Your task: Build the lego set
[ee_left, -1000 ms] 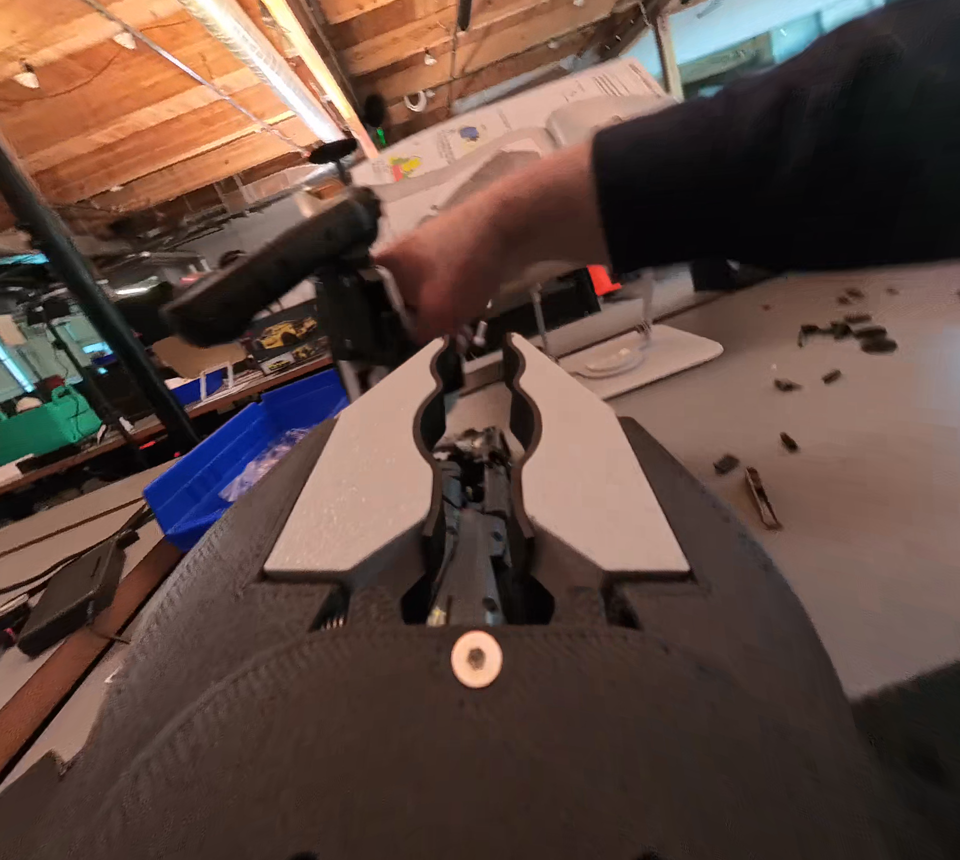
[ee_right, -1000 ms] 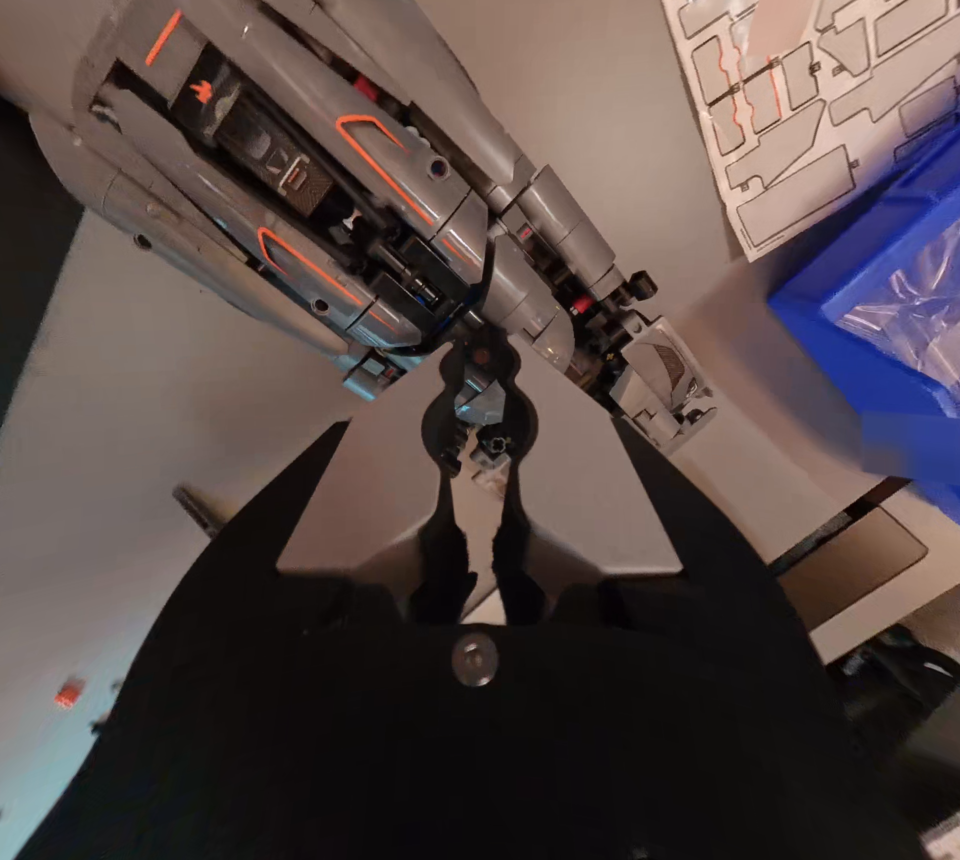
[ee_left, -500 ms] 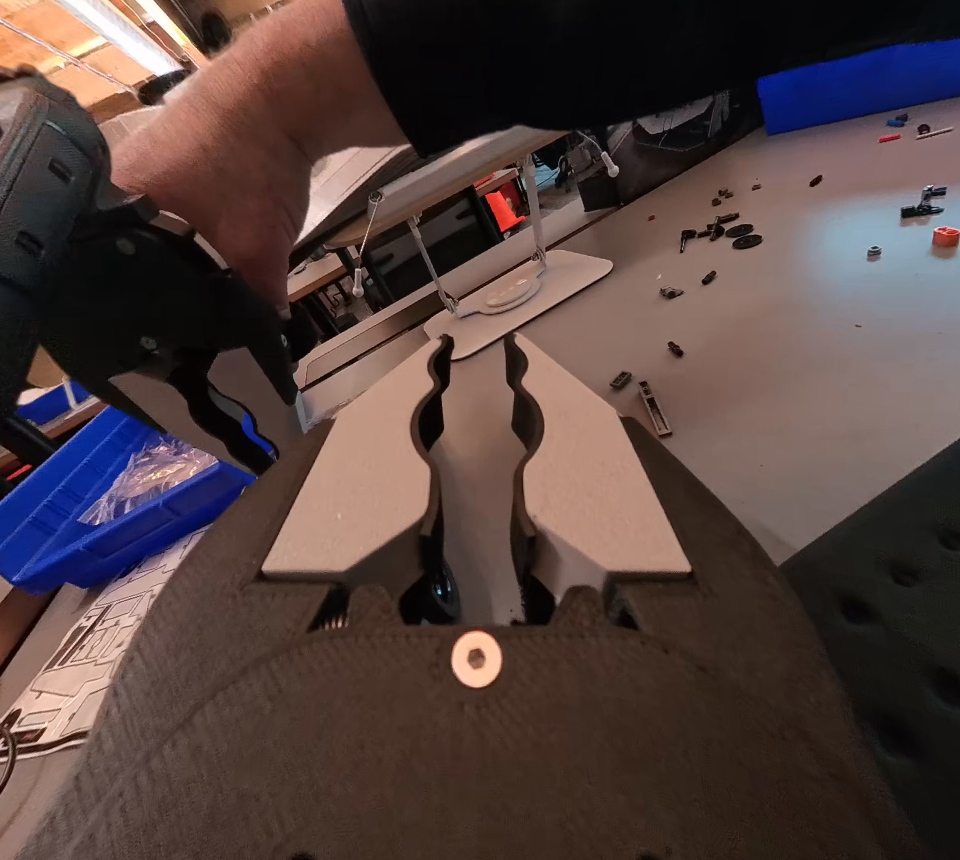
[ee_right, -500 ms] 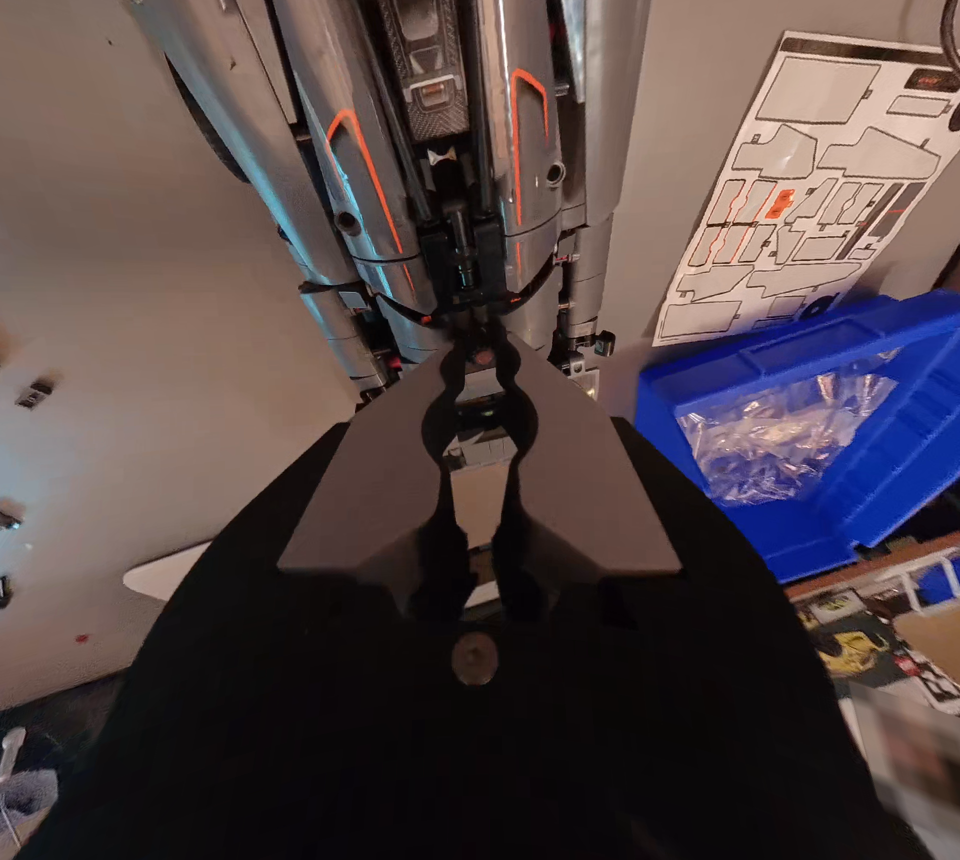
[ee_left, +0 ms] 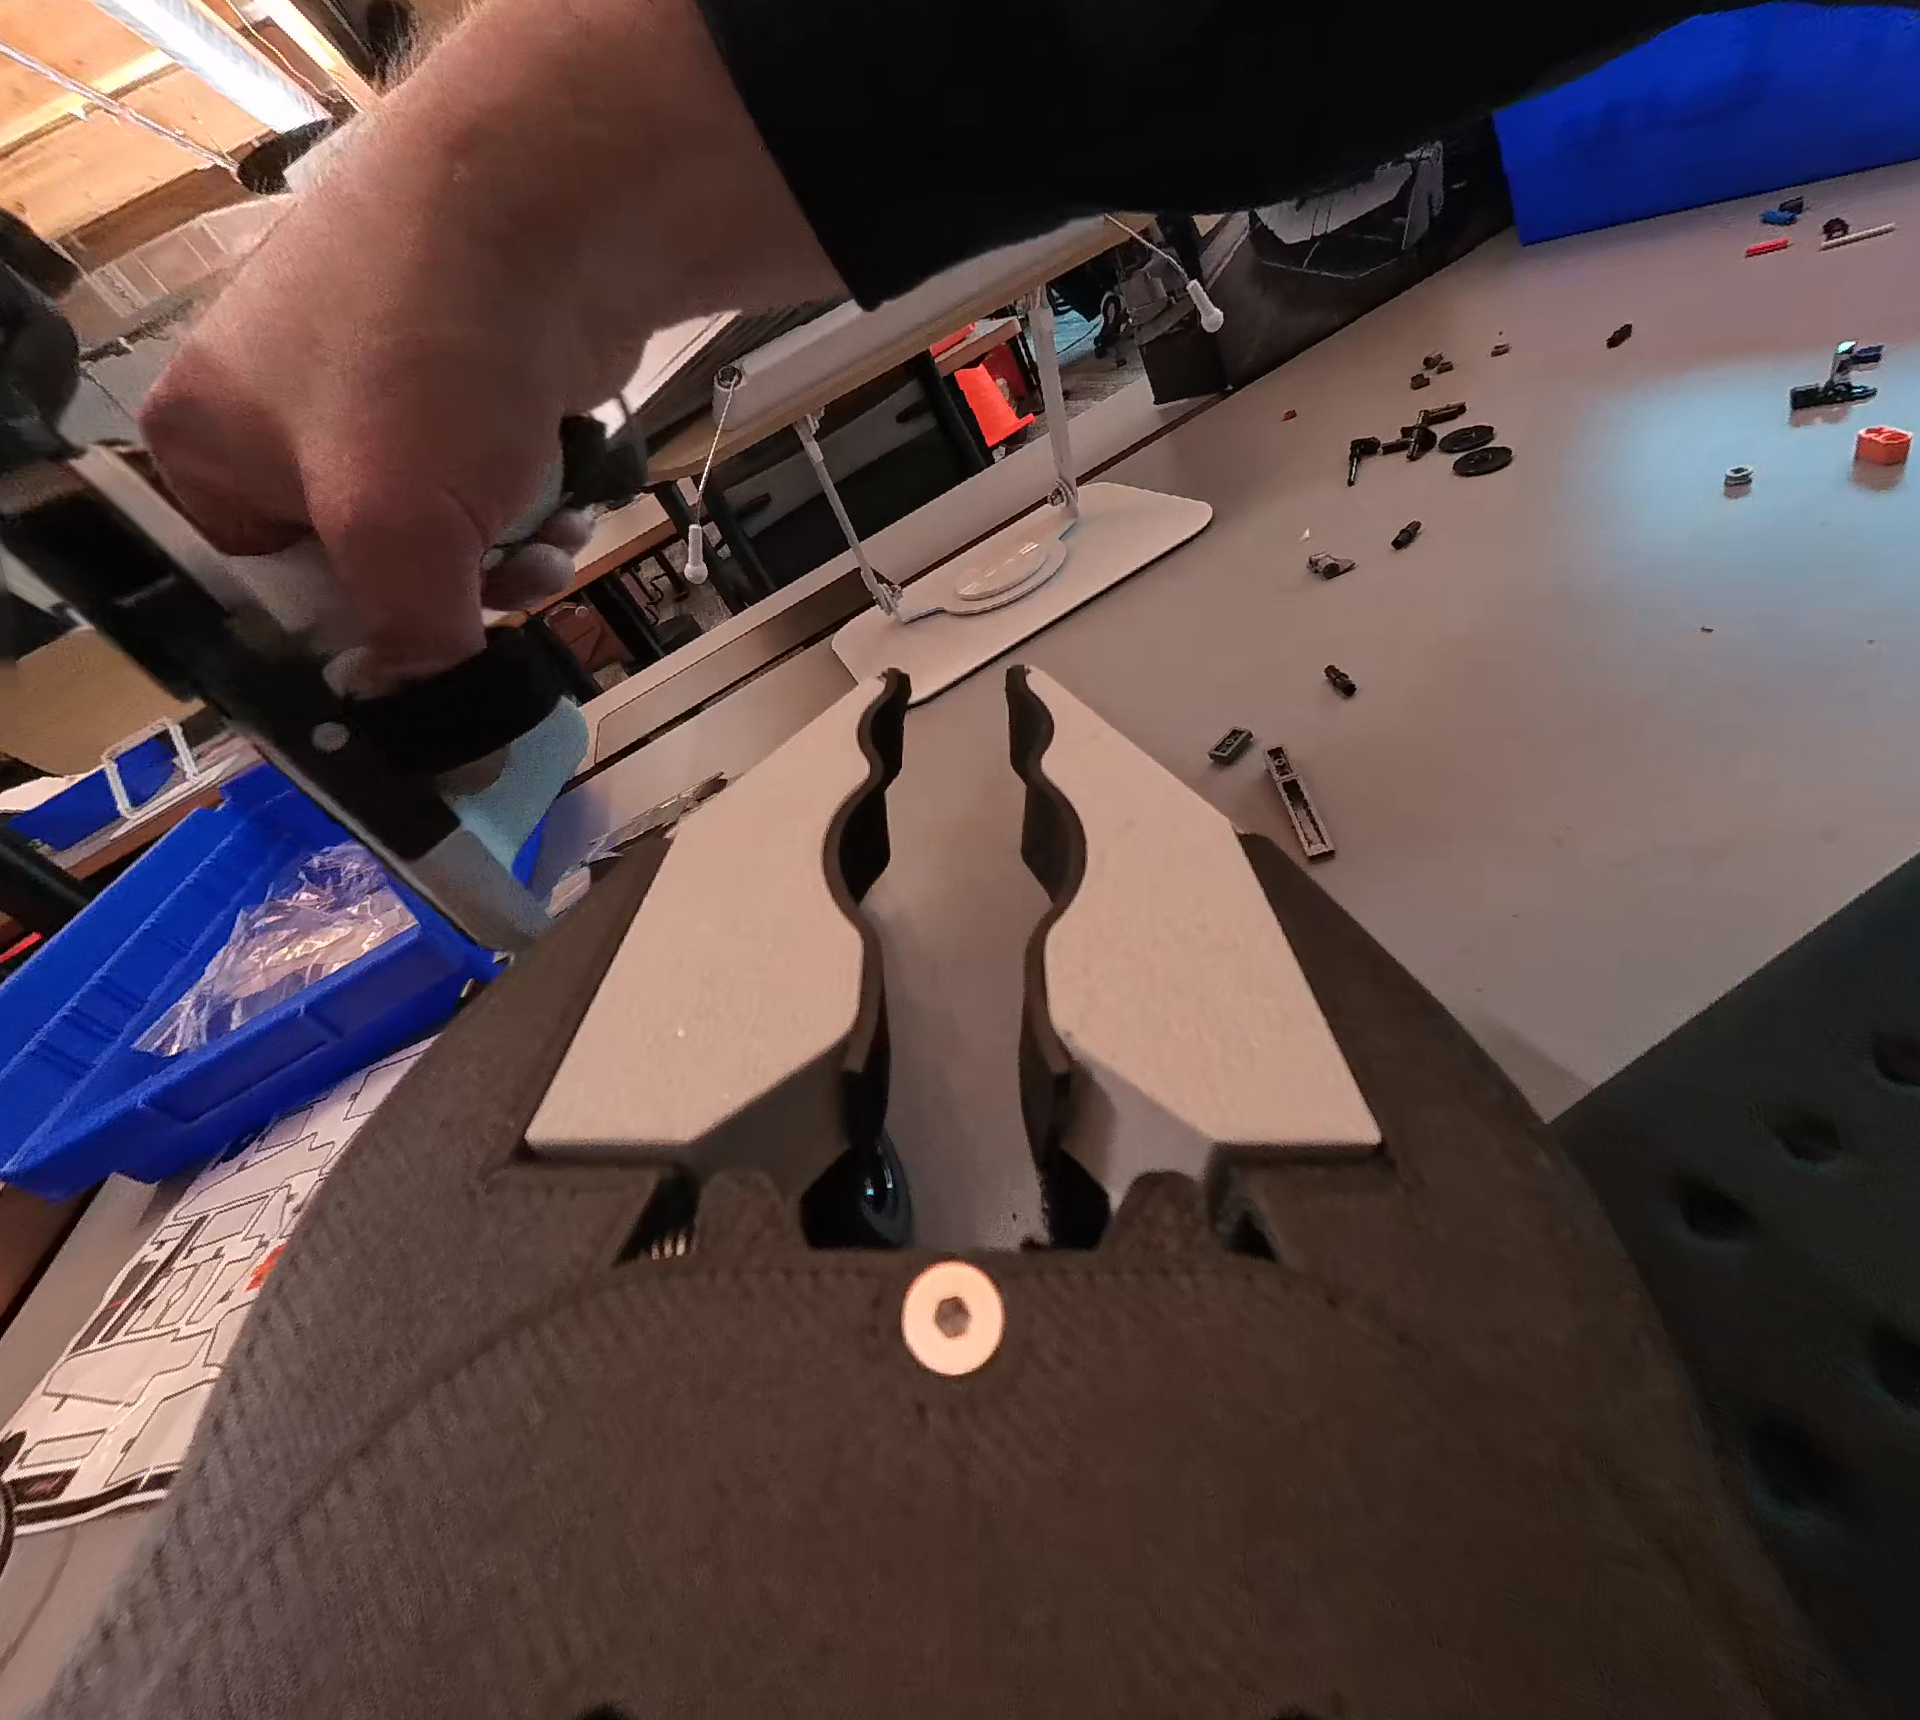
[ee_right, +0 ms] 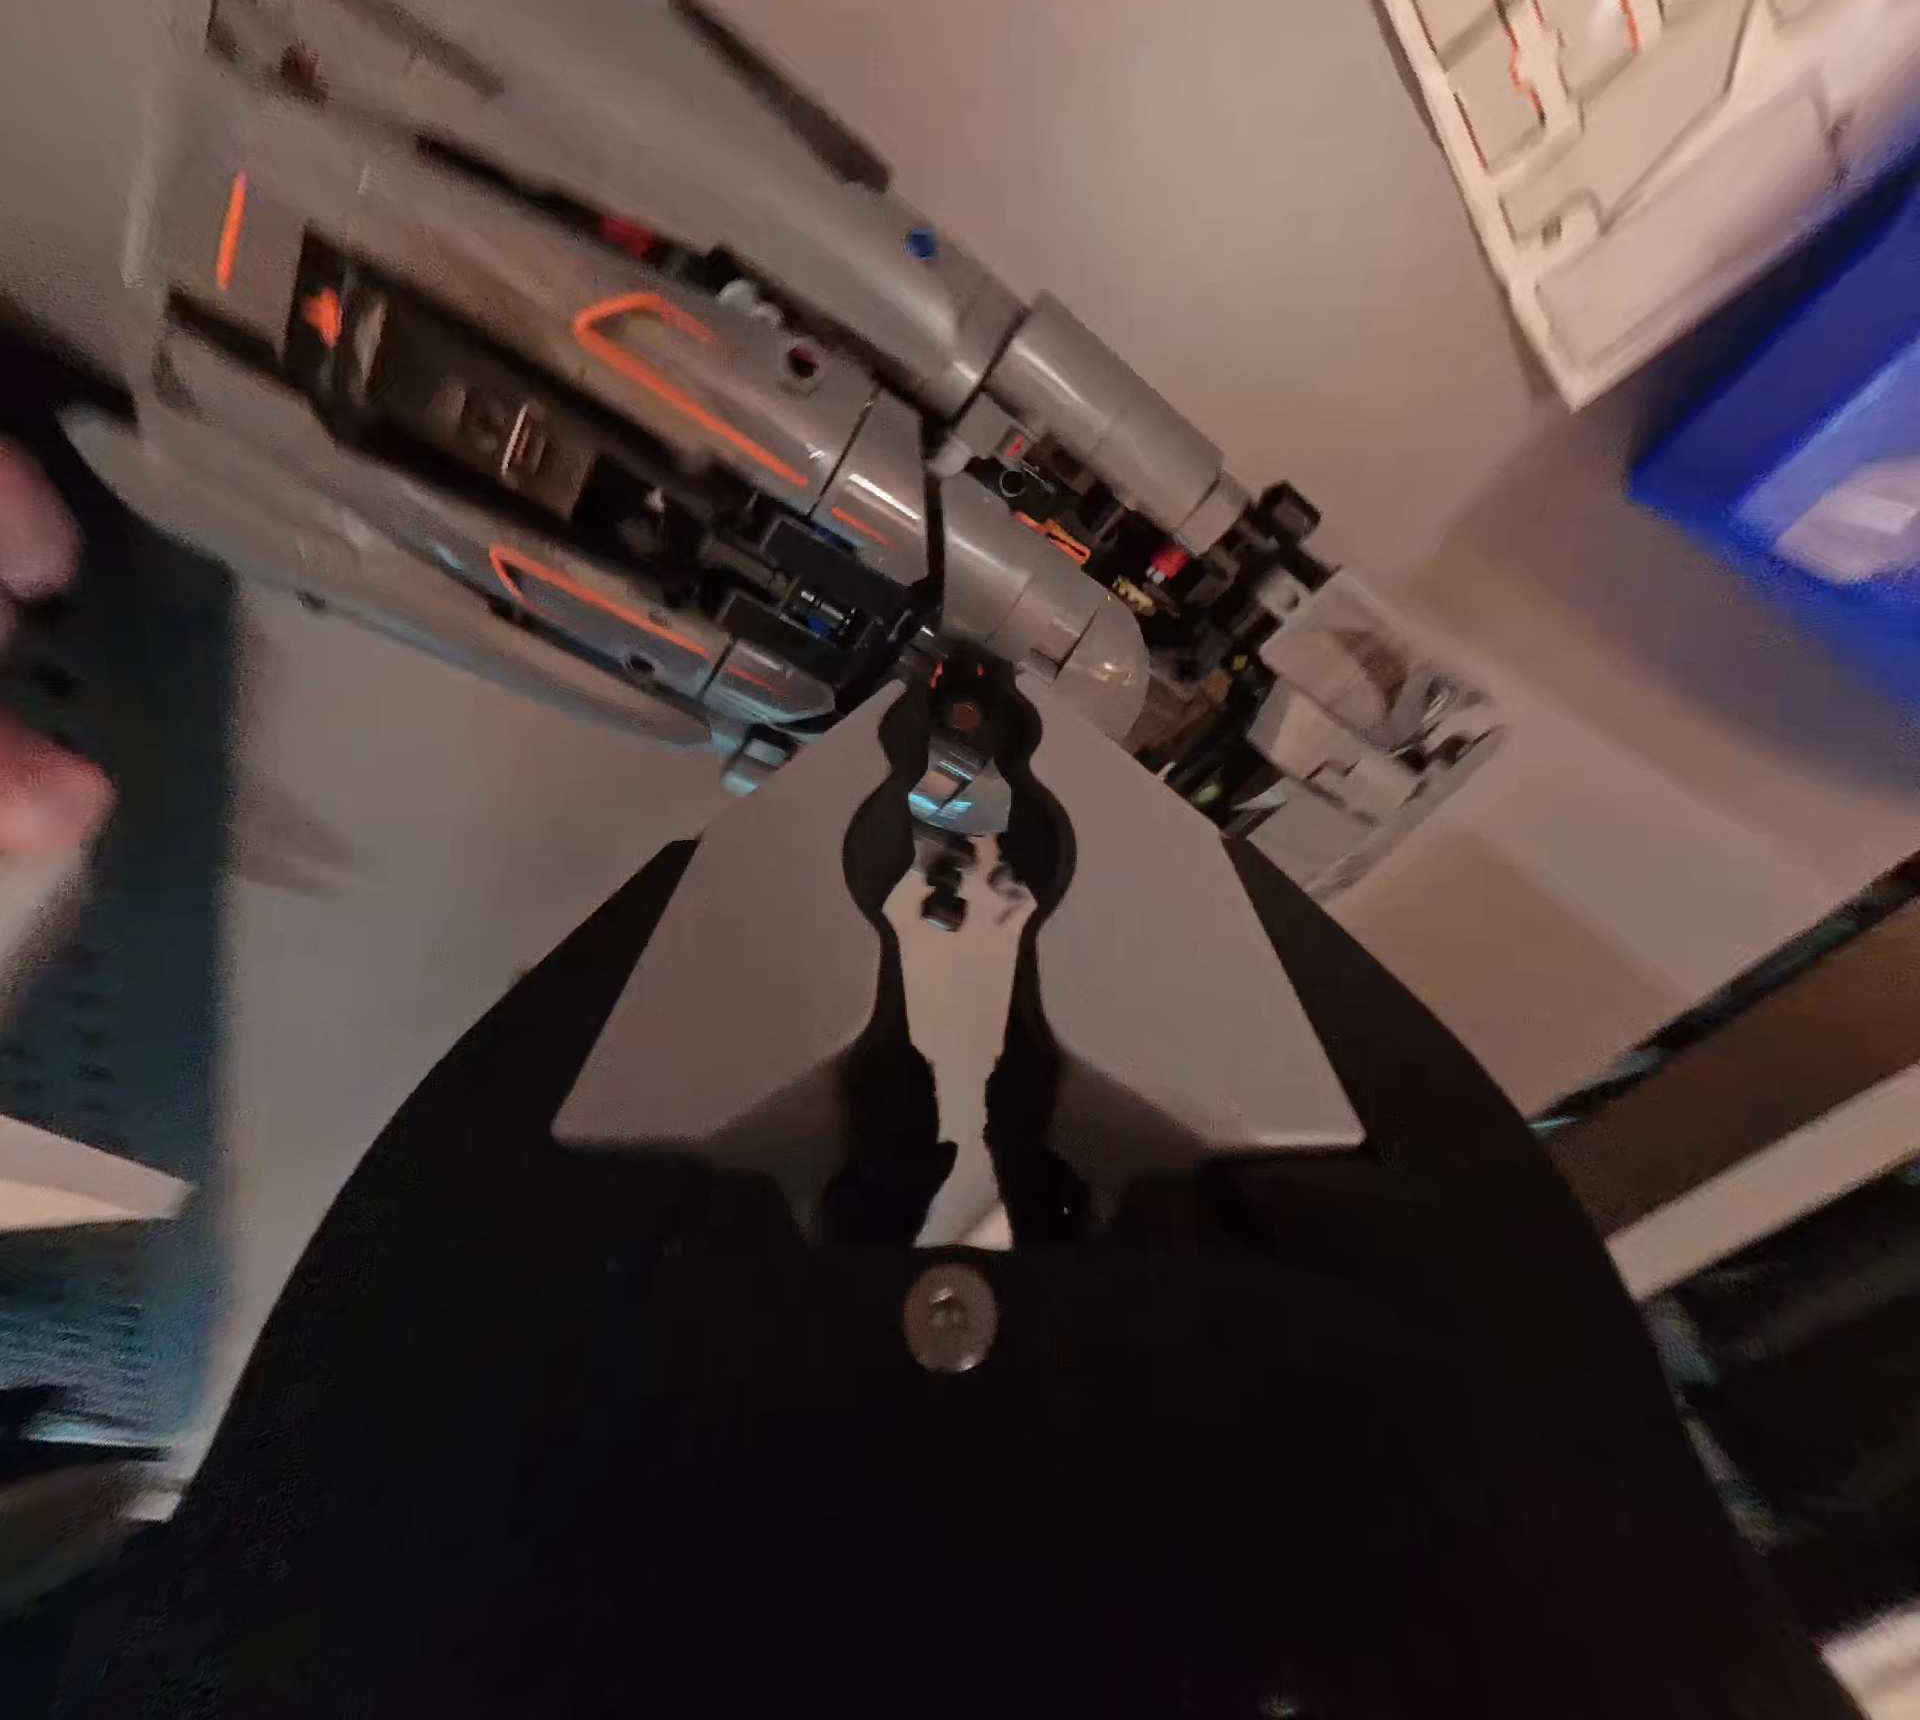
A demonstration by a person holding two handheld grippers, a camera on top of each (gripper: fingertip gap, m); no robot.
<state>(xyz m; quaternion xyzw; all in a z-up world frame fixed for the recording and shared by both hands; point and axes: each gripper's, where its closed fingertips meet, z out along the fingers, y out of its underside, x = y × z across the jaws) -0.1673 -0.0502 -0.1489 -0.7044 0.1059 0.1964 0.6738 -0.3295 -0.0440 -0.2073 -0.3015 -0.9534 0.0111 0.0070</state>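
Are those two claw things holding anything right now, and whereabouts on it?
The left gripper is open and holds nothing. The right gripper is shut on the grey lego model, pinching a small dark part at its near end.

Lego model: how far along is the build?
Mostly built: the grey model has long body panels with orange trim fitted. In hand: the right gripper is closed on a small part at the model's dark, exposed end; the left gripper is open and empty. Left: loose pieces scattered on the table, and a sticker sheet that looks partly unused.
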